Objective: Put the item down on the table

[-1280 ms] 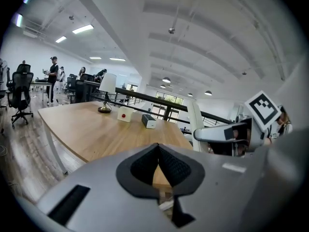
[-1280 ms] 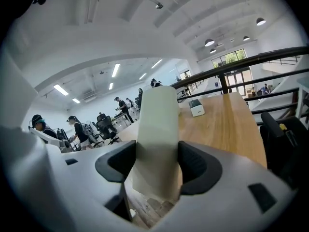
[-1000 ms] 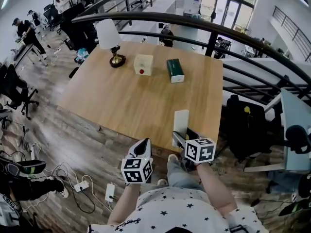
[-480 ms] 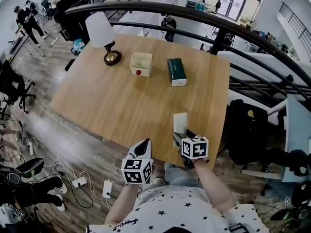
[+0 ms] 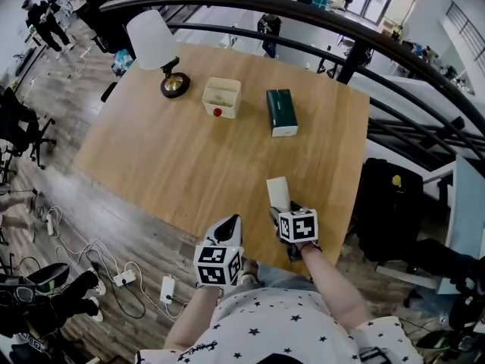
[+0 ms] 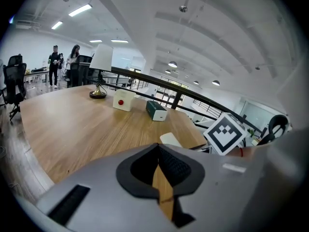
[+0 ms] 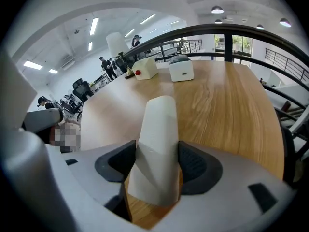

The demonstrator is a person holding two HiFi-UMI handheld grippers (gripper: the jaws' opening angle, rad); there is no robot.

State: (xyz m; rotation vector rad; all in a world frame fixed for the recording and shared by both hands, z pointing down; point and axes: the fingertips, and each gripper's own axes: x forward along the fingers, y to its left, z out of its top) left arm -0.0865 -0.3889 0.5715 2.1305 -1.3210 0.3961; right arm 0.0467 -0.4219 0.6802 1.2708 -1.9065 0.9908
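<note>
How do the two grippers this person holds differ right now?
The right gripper clamps a white block; the left gripper holds nothing. The right gripper's jaws stand wide apart; the left gripper's jaws are together. Both point toward the wooden table.

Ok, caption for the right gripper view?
Right gripper clamped on a white block, wooden table stretching ahead.

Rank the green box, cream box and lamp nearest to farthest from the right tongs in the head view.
1. Green box, mid-table, ahead of the right tongs.
2. Cream box, left of it.
3. Lamp, far left corner.
</note>
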